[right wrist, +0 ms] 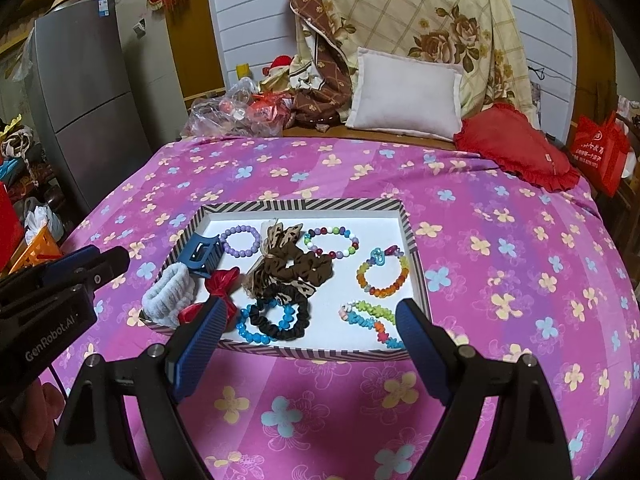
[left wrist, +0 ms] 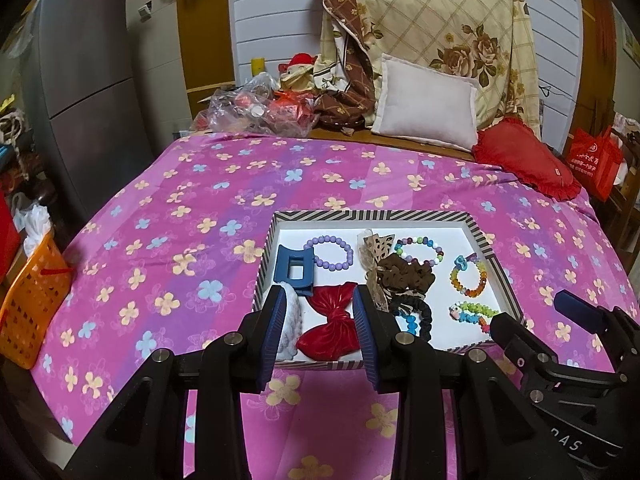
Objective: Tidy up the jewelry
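A striped tray [left wrist: 492, 248] [right wrist: 412, 240] on the bed holds jewelry: a red bow [left wrist: 334, 328] [right wrist: 222, 284], a blue hair claw [left wrist: 294, 268] [right wrist: 202, 258], a purple bead bracelet [left wrist: 330, 254] [right wrist: 240, 240], a brown scrunchie [left wrist: 404, 276] [right wrist: 300, 268], a black scrunchie [right wrist: 280, 320], a grey fuzzy band [right wrist: 168, 294] and coloured bead bracelets [left wrist: 468, 276] [right wrist: 382, 270]. My left gripper [left wrist: 320, 300] is open, its fingers on either side of the red bow above the tray's near edge. My right gripper [right wrist: 310, 312] is open and empty over the tray's near edge.
The bed has a pink flowered sheet [left wrist: 200, 208]. A white pillow [left wrist: 428, 100], a red cushion [left wrist: 524, 160] and plastic bags [left wrist: 248, 108] lie at the far end. An orange basket [left wrist: 32, 300] stands at the left. A grey fridge [left wrist: 88, 80] is behind it.
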